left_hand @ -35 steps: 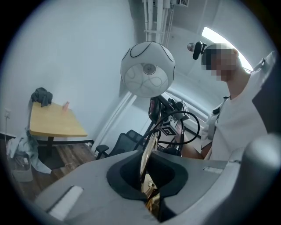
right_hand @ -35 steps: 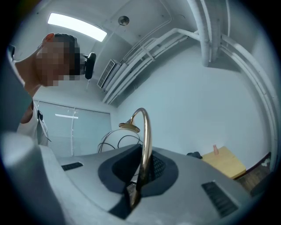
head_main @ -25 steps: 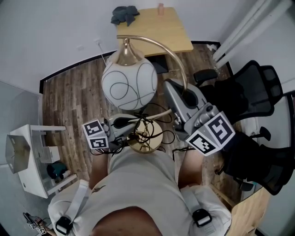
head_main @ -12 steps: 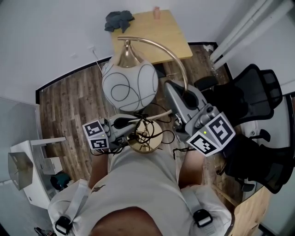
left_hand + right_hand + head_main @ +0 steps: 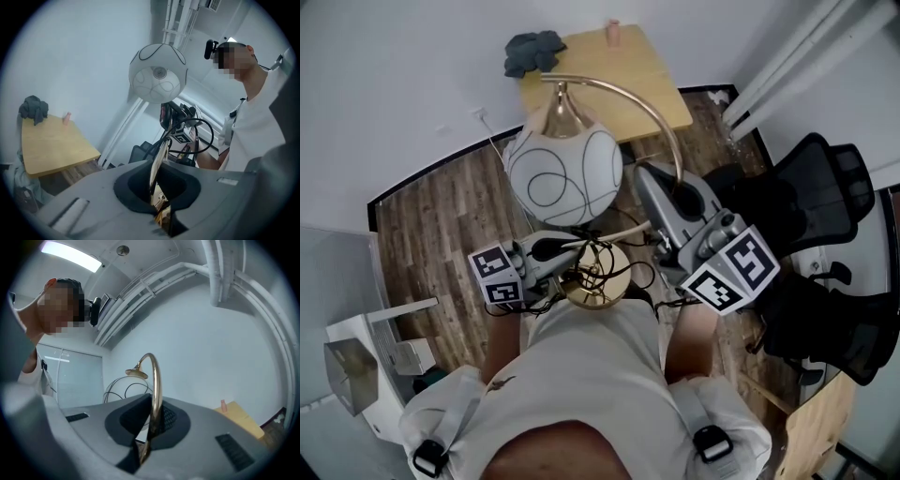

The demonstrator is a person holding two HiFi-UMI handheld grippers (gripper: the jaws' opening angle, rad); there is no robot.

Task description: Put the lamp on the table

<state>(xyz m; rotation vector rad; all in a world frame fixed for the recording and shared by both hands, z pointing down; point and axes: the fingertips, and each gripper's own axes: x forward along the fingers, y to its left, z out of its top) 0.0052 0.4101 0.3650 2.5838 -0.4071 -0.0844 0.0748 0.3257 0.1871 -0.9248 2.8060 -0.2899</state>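
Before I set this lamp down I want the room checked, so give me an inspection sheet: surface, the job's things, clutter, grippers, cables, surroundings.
Surface: wooden table, mostly bare.
Job's things: lamp, carried above the floor in front of the person, not yet on the table.
Clutter: dark cloth and small pink item at the table's far edge.
Grippers: left gripper shut on the lamp's lower stem; right gripper shut on its curved gold arm.
Cables: black cord bunched over the lamp's base.
Surroundings: plank floor, black office chair, white shelf unit.
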